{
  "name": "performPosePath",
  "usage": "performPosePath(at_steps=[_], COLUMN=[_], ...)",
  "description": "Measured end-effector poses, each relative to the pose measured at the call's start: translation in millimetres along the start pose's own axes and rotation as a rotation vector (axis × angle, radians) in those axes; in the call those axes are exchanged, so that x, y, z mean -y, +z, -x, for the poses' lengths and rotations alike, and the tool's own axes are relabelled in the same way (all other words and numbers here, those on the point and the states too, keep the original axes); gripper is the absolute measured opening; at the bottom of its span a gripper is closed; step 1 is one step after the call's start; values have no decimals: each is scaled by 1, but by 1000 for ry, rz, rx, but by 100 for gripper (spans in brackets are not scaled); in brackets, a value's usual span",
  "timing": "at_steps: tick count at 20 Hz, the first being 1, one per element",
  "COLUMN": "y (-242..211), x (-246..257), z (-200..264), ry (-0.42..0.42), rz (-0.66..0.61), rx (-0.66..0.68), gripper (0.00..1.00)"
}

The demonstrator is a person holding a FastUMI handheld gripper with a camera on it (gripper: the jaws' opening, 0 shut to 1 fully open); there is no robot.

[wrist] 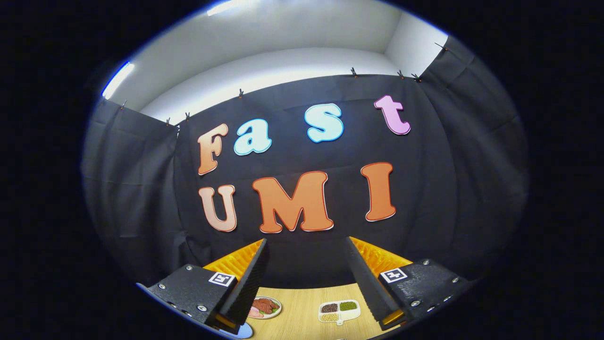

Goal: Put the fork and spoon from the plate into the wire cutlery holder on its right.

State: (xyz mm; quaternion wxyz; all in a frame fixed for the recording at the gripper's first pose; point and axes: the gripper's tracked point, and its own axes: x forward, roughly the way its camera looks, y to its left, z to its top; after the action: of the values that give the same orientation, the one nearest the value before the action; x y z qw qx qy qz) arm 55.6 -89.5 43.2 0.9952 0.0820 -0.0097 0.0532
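**Tongs held wide above a wooden desk**

The tongs [306,278] stand wide apart, gripping nothing, tilted up toward the booth's black cloth wall [448,156]. Between the fingers, on the wooden desk [302,311], sit a small plate of meat [265,307] and a white divided tray of grains [339,311]. Fork, spoon and wire holder cannot be made out.

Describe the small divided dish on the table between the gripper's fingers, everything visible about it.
The divided dish is a small white tray with rounded corners, lying flat on the light wooden table. Its compartments hold dark brown, green and pale tan grainy fillings. A small tab sticks out from its near edge. It sits ahead of the open gripper, nearer the right finger, apart from the round plate of food to its left. Nothing touches it.
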Motion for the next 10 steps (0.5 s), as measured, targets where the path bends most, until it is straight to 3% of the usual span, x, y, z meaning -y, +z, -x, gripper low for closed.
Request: performPosePath(at_steps=[10], y=[19], x=[-14], z=[4], ry=[5], rz=[55], rx=[50], gripper=[96])
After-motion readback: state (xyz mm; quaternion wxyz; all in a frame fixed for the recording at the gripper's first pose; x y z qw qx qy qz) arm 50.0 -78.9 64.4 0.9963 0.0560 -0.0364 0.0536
